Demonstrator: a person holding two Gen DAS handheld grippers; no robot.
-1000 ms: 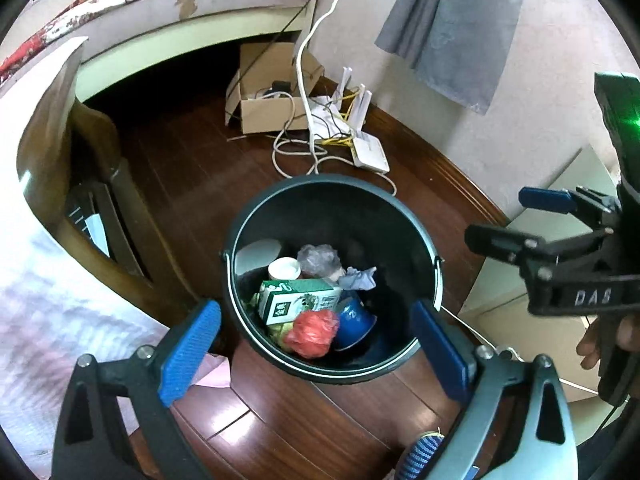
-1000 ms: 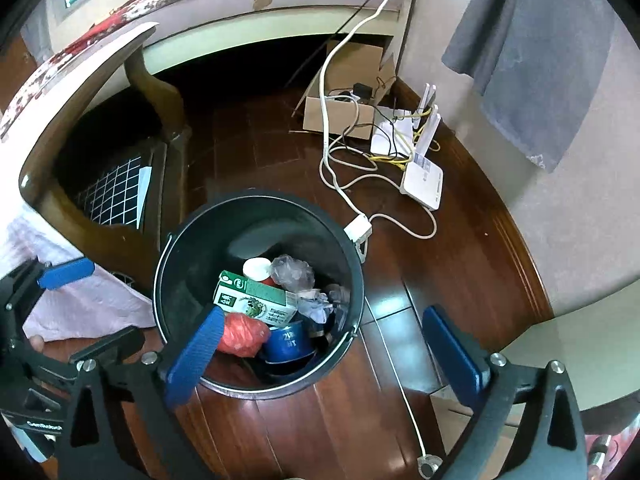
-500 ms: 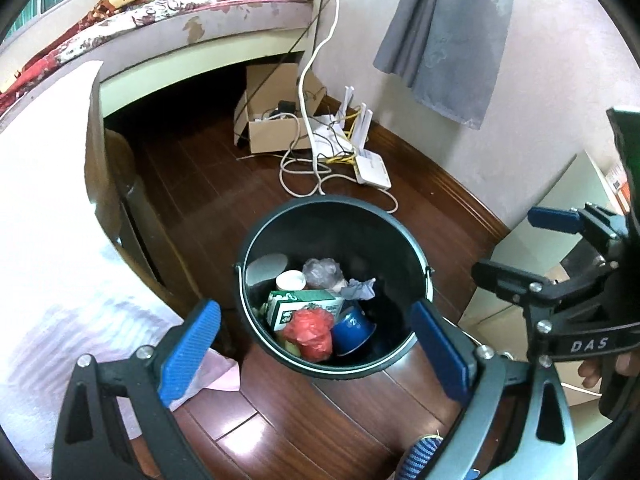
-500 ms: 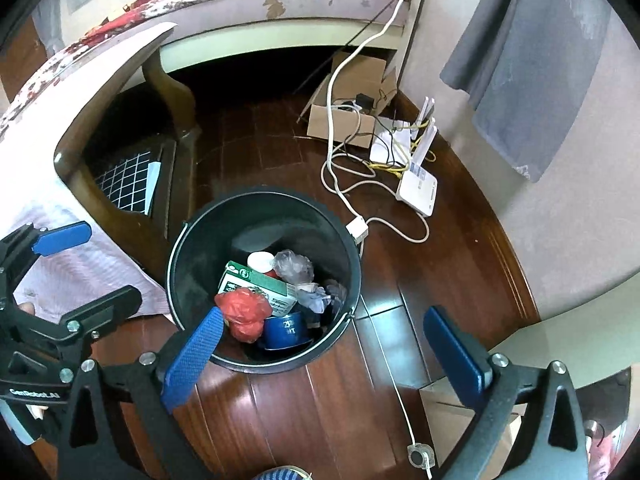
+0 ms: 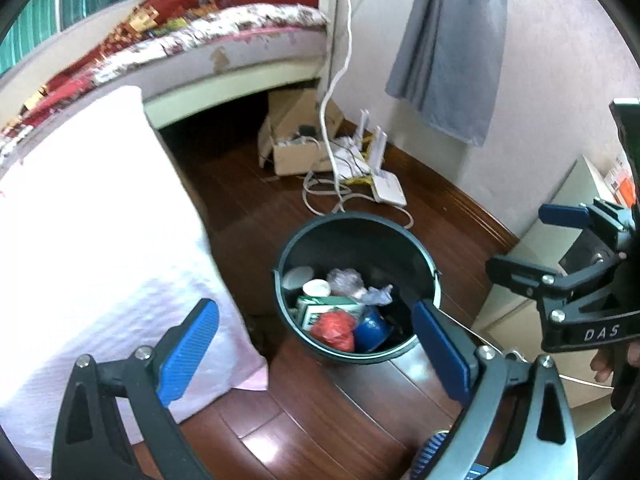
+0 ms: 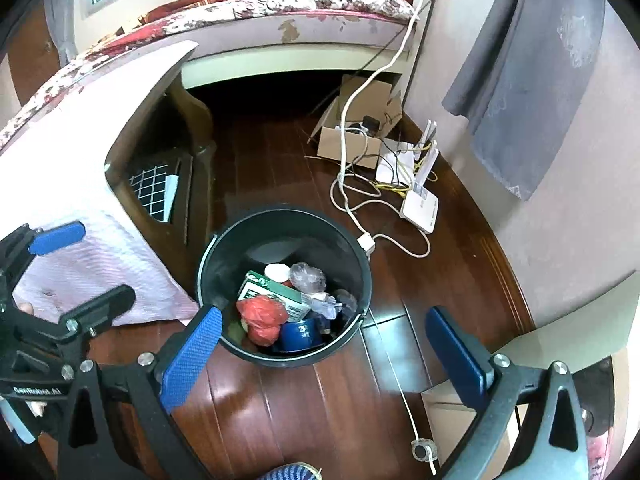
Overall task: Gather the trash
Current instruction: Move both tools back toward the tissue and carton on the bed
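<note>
A dark round trash bin (image 5: 400, 236) (image 6: 224, 256) stands on the wooden floor. Inside lie a green and white carton (image 5: 320, 307) (image 6: 272, 292), a red crumpled bag (image 5: 334, 330) (image 6: 262, 318), a blue cup (image 5: 372, 330) (image 6: 300, 336), a white cup (image 5: 316, 289) and clear plastic (image 5: 346, 280). My left gripper (image 5: 316, 348) is open and empty, high above the bin's near side. My right gripper (image 6: 320, 354) is open and empty, above the floor just in front of the bin. Each gripper shows in the other's view, the right one (image 5: 560, 248) and the left one (image 6: 60, 264).
A table with a pale pink cloth (image 5: 88, 240) (image 6: 80, 152) stands left of the bin. A cardboard box (image 5: 296, 148) (image 6: 352, 136), white cables (image 6: 360, 200) and routers (image 5: 384, 184) (image 6: 420, 204) lie beyond. A bed (image 5: 200, 52) is at the back. A grey cloth (image 5: 452, 48) hangs on the wall.
Both grippers have risen and pulled back from the bin, so it looks smaller and farther. Both stay open and empty. The bin's contents have not moved.
</note>
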